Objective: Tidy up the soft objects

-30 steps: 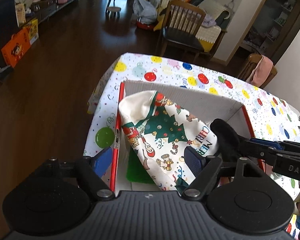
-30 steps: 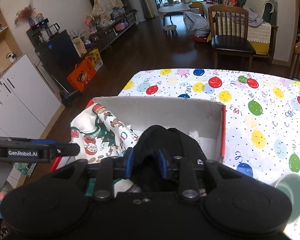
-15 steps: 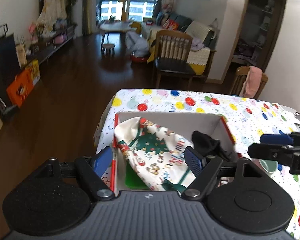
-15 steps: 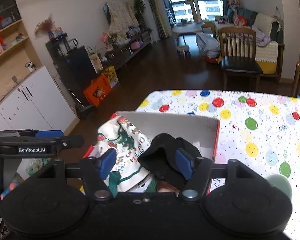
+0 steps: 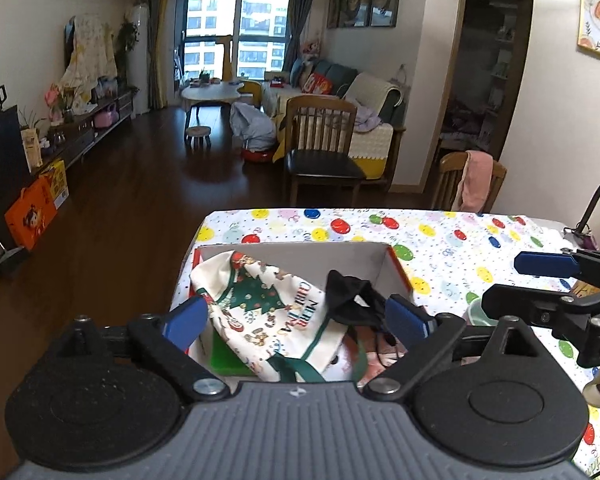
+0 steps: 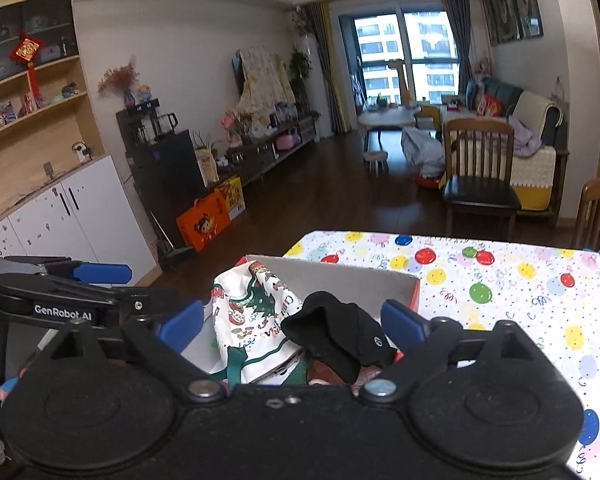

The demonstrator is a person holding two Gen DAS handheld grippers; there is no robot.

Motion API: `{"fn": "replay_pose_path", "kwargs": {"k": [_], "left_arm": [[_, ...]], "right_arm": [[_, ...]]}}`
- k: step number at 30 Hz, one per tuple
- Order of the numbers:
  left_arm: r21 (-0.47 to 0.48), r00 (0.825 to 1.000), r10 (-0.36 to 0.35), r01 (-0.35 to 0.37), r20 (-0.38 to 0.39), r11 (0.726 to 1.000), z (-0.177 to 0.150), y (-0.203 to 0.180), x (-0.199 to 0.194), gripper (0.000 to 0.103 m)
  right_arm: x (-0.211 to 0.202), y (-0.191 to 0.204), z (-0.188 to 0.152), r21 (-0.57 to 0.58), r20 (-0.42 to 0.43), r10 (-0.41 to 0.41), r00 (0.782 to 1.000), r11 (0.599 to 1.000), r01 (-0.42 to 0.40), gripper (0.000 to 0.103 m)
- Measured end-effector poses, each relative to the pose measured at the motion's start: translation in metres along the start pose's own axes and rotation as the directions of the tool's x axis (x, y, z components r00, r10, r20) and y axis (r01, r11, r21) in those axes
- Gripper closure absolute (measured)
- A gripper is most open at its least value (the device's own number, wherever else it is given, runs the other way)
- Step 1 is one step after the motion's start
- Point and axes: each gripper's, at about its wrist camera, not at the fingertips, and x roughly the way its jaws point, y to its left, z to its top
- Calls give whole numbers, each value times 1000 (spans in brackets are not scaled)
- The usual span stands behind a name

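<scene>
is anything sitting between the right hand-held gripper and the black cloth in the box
Nothing visible does. The right hand-held gripper has its jaws opening, with the black cloth lying straight ahead between the fingers, untouched. It rests in the cardboard box, partly over the Christmas cloth to its left.

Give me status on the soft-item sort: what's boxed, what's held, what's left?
Boxed: Christmas-print cloth and black garment lie in the cardboard box. Held: nothing; left gripper and right gripper are opening, pads clear of the fabric. Left: no other loose soft items visible on the tablecloth; may be nearly done.
</scene>
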Motion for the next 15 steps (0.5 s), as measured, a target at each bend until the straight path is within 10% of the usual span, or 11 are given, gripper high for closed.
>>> {"fn": "replay_pose_path", "kwargs": {"k": [15], "left_arm": [[41,996,30,-34,79,999,-25,-43,-32,4]], "right_arm": [[-44,1,-34,64,103,-70,992,996,64,0]]}}
